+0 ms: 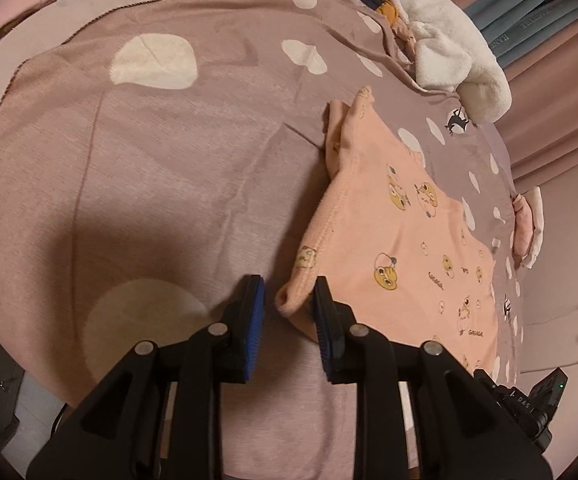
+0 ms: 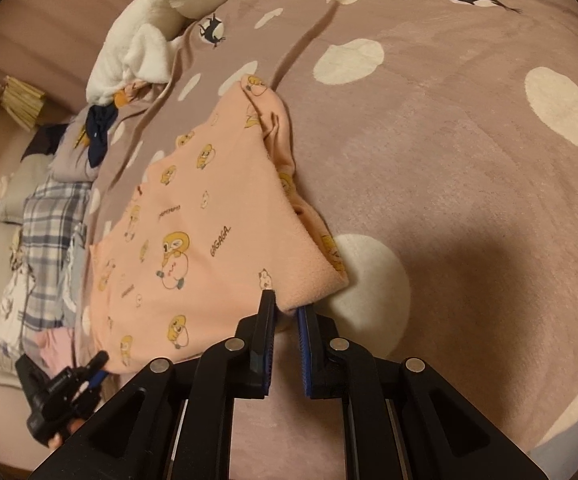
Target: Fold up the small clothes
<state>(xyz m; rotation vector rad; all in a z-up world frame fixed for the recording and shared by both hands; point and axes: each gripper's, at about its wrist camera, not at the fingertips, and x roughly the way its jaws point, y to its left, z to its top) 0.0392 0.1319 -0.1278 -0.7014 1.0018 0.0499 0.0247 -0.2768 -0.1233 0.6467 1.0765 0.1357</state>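
Item: peach fleece garment, printed with yellow cartoon figures, lying mostly flat on the spotted mauve blanket that covers the bed; already doubled along one side, where a second layer shows beneath the top one in the right wrist view. Long axis: runs away from both grippers toward the white plush throw at the far end of the blanket. Near end: two corners, one to each gripper. Left gripper: spread, the near left corner of the garment lying between its blue pads, one pad touching the cloth edge, not yet clamped. Right gripper: narrowly parted, its tips at the near right corner, where the folded edge meets the hem; the cloth sits at the mouth of the gap, whether pinched I cannot tell. Nearness: each gripper is at its own corner, neither nearer overall. Judgement: the coming move turns on the garment lying straight ahead of both grippers, so a fold would carry the near edge forward along the long axis. Beyond the garment on its far left in the right wrist view: plaid clothing and a dark item
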